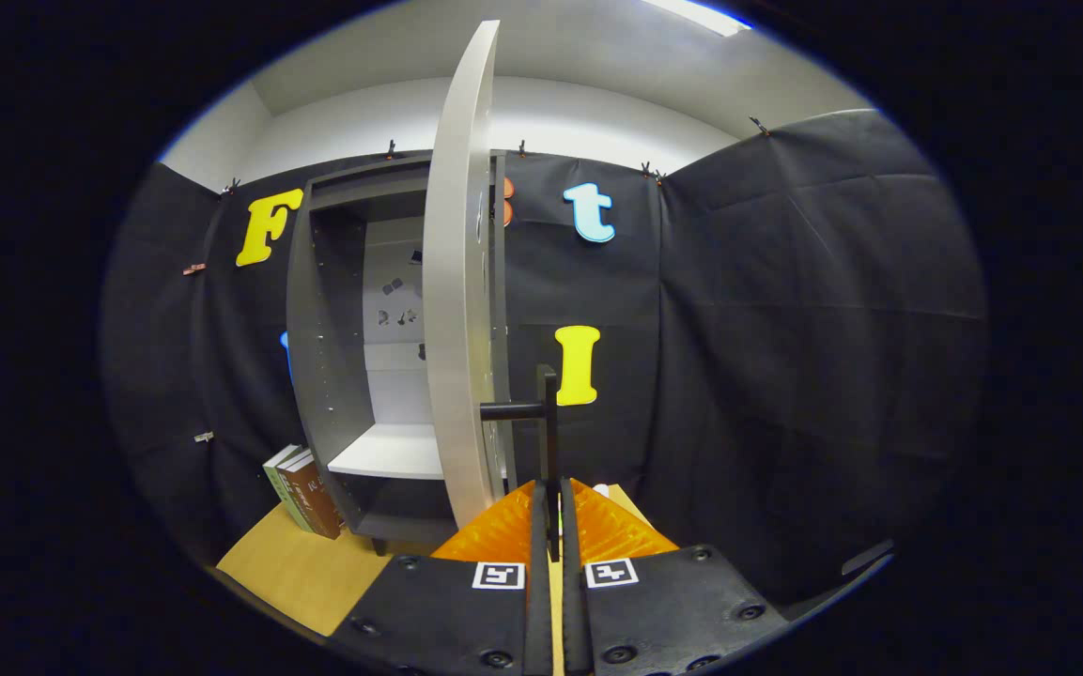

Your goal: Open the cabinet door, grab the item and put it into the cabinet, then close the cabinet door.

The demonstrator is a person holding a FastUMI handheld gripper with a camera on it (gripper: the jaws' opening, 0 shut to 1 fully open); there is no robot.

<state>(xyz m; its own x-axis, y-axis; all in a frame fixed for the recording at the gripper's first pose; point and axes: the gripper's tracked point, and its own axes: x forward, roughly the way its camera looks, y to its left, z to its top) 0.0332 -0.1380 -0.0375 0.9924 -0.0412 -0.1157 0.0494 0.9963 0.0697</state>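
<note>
Two fingers of the gripper [550, 512] stand almost together, pinched on the lower end of the dark vertical handle bar [550, 441] of the cabinet door [456, 282], so the gripper is closed on that handle. From the bar a short dark post runs sideways to the door's edge. That door is pale grey and stands swung wide out, seen nearly edge-on, rising from just ahead of the fingers to well above them. Left of the door lies the open grey cabinet [325, 310], with a white shelf [391, 451] low inside, a dark space under the shelf, and a pale back panel bearing a few small dark marks. Beside the cabinet's left foot, leaning against its side, stand some books [301, 488], one green-spined and others brown; whether these are the item to be stored I cannot tell. Cabinet and books rest on a light wooden table [297, 568]. Black cloth walls close the booth behind and to the right.
</note>
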